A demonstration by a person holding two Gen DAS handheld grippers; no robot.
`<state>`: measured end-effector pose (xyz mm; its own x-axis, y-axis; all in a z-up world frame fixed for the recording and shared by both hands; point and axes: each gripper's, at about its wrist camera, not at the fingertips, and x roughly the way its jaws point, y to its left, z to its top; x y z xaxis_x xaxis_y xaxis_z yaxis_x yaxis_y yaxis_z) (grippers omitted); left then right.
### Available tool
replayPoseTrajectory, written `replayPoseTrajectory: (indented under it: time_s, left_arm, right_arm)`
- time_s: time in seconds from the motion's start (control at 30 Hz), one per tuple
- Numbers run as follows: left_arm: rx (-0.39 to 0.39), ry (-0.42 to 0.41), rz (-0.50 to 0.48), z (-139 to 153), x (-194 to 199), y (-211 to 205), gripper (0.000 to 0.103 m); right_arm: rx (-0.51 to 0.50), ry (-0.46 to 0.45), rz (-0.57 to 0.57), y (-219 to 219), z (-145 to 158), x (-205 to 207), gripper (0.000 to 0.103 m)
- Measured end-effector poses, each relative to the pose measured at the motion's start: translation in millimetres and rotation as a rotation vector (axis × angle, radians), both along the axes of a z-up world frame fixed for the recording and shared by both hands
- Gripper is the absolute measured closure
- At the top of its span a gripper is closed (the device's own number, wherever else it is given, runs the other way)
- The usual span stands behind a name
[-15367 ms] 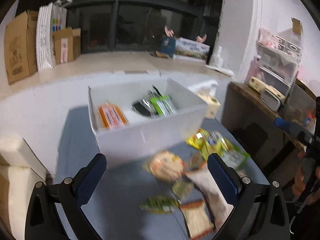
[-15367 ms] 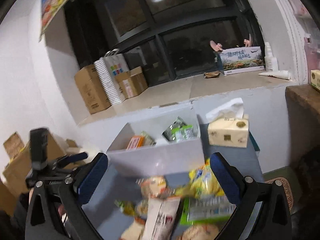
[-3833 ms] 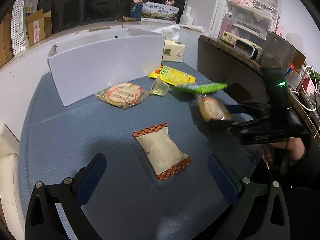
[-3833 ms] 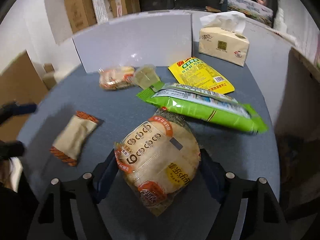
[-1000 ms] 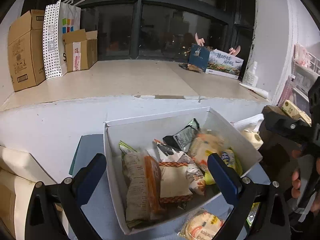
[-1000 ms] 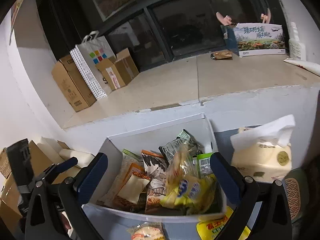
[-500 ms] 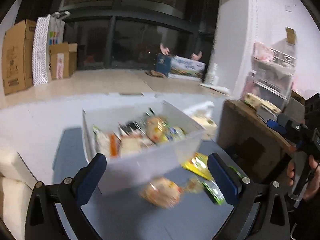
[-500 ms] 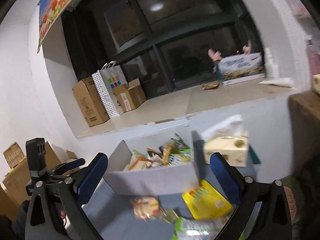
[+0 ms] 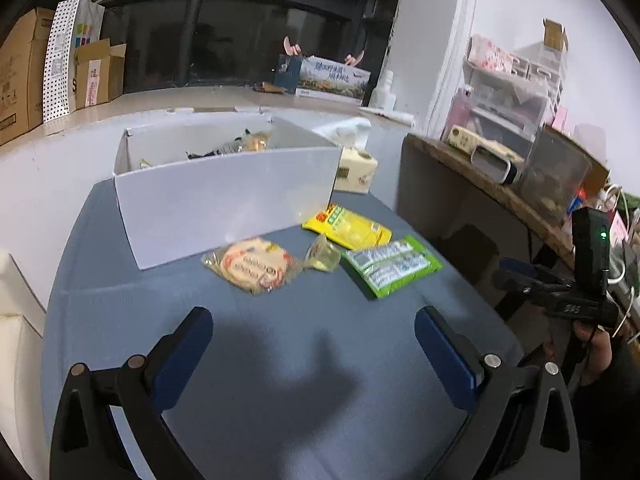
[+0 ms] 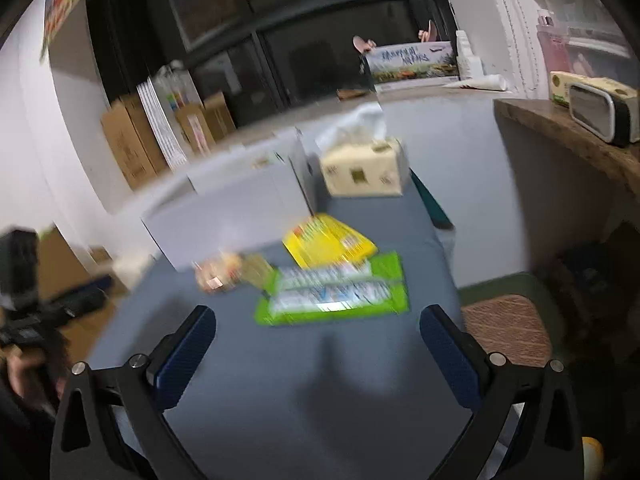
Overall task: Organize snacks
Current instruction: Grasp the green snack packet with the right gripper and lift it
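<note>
A white open-topped box [image 9: 224, 196] stands on the blue-grey worktop [image 9: 280, 360], and serves as the landmark here. Four snacks lie loose just in front of its near wall. A round, clear-wrapped cake with red print [image 9: 252, 265] sits closest to that wall. Beside it, toward the box's right corner, is a small clear yellowish packet [image 9: 323, 256]. A bright yellow pouch [image 9: 347, 229] lies at the box's right front corner, and a green packet with white labels [image 9: 392, 266] lies a little farther out from that corner. A tissue box [image 9: 356, 172] stands against the box's right side.

The box's near wall hides most of its contents; only a few wrapper tops show above the rim. The right wrist view is smeared by blur, so print on the packets there cannot be read.

The left tongs [image 9: 314, 344] and right tongs [image 10: 318, 344] both gape wide, holding nothing, above bare worktop in front of the box.
</note>
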<state>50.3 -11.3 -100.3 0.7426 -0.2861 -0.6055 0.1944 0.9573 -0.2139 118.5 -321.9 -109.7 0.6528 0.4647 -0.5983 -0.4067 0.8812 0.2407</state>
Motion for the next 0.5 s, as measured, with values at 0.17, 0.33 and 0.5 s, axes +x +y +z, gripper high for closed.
replayPoseTrajectory:
  time_s: [0.17, 0.33, 0.5]
  left_arm:
    - [0.004, 0.005, -0.01, -2.5, -4.8, -3.2, 0.0]
    - [-0.014, 0.021, -0.007, -6.0, -3.8, -0.5, 0.0]
    - [-0.02, 0.026, -0.027, -7.6, -5.4, 1.0, 0.0]
  right_arm:
    - [-0.114, 0.037, 0.02, 9.8, -18.6, 7.0, 0.0]
    - [-0.165, 0.081, 0.109, 33.7, -29.5, 27.6, 0.0]
    - [-0.264, 0.042, 0.282, 62.7, -32.1, 61.5, 0.0]
